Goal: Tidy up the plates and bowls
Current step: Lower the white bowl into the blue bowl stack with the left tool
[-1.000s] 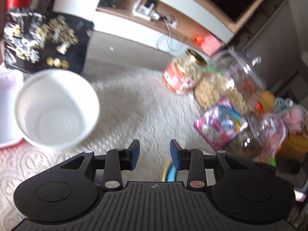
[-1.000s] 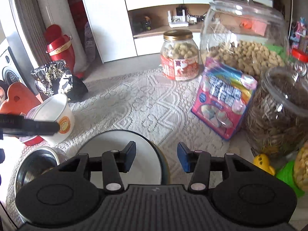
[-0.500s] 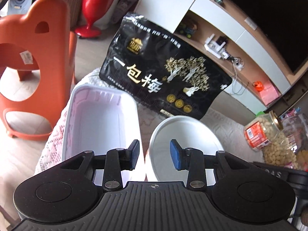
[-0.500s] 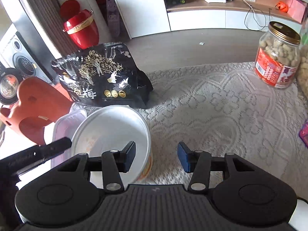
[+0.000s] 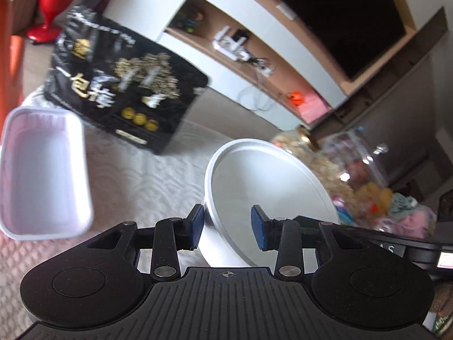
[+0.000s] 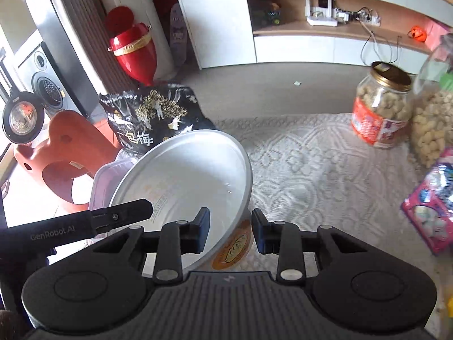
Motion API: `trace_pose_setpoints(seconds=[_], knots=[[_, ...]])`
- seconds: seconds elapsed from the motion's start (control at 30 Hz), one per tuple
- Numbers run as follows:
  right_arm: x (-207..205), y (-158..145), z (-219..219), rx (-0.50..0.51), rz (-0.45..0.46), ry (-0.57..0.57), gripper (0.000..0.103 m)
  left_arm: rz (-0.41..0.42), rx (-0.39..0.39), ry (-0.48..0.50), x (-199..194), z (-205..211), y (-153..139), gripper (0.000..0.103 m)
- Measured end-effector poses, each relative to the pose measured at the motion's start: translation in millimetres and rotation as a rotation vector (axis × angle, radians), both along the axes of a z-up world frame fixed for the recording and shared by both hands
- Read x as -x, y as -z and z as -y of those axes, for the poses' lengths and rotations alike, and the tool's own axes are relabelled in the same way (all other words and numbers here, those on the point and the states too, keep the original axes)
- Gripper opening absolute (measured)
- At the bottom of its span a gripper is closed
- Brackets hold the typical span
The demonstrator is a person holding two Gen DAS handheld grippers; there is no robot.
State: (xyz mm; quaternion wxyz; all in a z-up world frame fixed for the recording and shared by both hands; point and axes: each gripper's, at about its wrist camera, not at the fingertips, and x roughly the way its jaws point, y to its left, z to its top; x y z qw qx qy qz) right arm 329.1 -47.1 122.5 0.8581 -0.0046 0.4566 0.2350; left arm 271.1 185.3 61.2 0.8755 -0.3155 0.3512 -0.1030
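Left gripper (image 5: 228,225): jaws apart, straddling the tilted white bowl's (image 5: 269,195) rim.
Right gripper (image 6: 230,231): jaws apart, astride the same rim.
White tray (image 5: 42,170): on lace tablecloth (image 6: 311,158), near its left edge.

beyond the right tongs, grey floor (image 6: 271,90) runs to a white cabinet (image 6: 325,48) with an open wooden shelf (image 6: 311,27). far left of them stand an orange stool (image 6: 65,153) and a washing machine (image 6: 42,85). bright daylight.
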Motion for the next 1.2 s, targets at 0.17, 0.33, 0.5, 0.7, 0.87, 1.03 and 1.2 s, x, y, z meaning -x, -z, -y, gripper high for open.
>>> trace_pose_setpoints(seconds=[0.17, 0.33, 0.5, 0.7, 0.87, 1.03, 1.2], knots=[[32.3, -27.5, 75.4, 0.066, 0.077, 0.080, 0.037, 0.032, -0.038, 0.235, 2.8, 80.9, -17.5, 0.041], [37.1, 2.2, 134.3, 0.086, -0.003, 0.171, 0.037, -0.111, -0.011, 0.361, -9.1, 123.1, 17.8, 0.039], [38.9, 29.2, 147.2, 0.123, -0.019, 0.192, 0.037, -0.145, -0.036, 0.283, -8.1, 112.2, 27.6, 0.039], [39.1, 28.7, 152.2, 0.109, 0.004, 0.218, 0.038, -0.103, -0.059, 0.271, -4.8, 107.2, 19.5, 0.037], [41.4, 50.8, 150.6, 0.151, -0.032, 0.217, 0.041, -0.119, -0.185, 0.269, -5.3, 123.1, 25.8, 0.036], [49.1, 72.8, 156.8, 0.150, -0.057, 0.228, 0.041, -0.114, -0.195, 0.260, -3.1, 124.8, 27.6, 0.034], [55.2, 54.4, 164.3, 0.065, 0.049, 0.217, 0.050, -0.062, -0.187, 0.225, 1.6, 125.6, 19.8, 0.034]])
